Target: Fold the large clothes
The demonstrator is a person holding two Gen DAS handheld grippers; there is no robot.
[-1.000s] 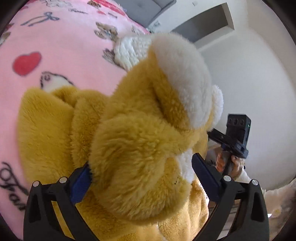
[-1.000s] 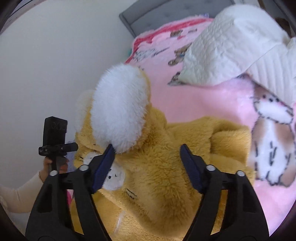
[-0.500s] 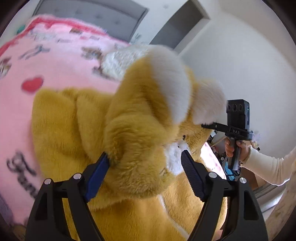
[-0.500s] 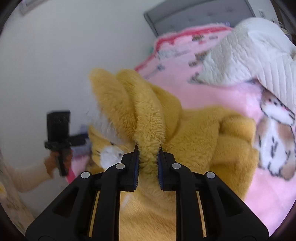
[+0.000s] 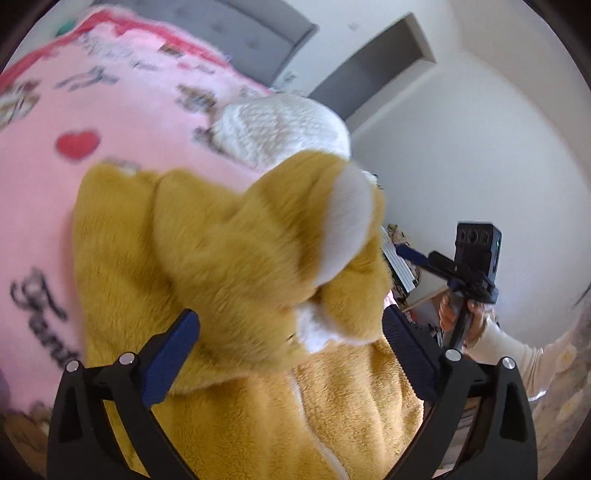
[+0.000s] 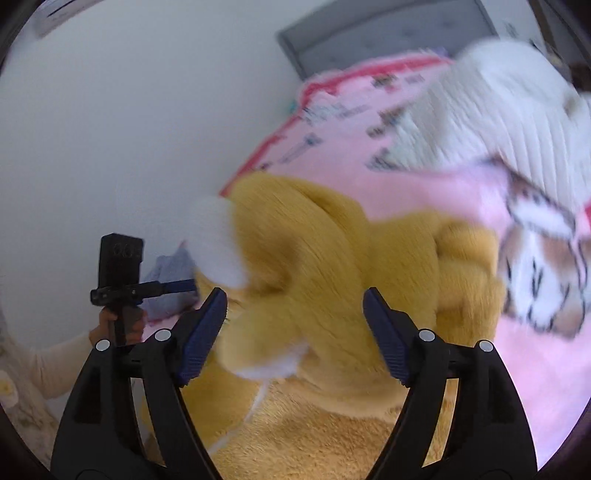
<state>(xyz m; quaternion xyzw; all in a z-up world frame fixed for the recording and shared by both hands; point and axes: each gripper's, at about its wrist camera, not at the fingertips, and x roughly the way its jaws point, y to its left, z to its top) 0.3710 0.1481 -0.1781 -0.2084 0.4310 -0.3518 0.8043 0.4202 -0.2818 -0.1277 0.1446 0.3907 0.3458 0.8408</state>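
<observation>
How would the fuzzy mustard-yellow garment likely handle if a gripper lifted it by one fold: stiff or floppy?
Probably floppy: the mustard-yellow garment lies in soft rolled folds on the pink blanket. Its thick pile suggests bulk, so a pinch may catch only the outer layer. It likely sags and unrolls when lifted.

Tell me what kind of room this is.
Most likely a bedroom: a pink printed blanket covers a bed with a grey padded headboard, and a white quilted pillow lies near its head.

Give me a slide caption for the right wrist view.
Right gripper open over a fluffy yellow garment on a pink blanket.
</observation>
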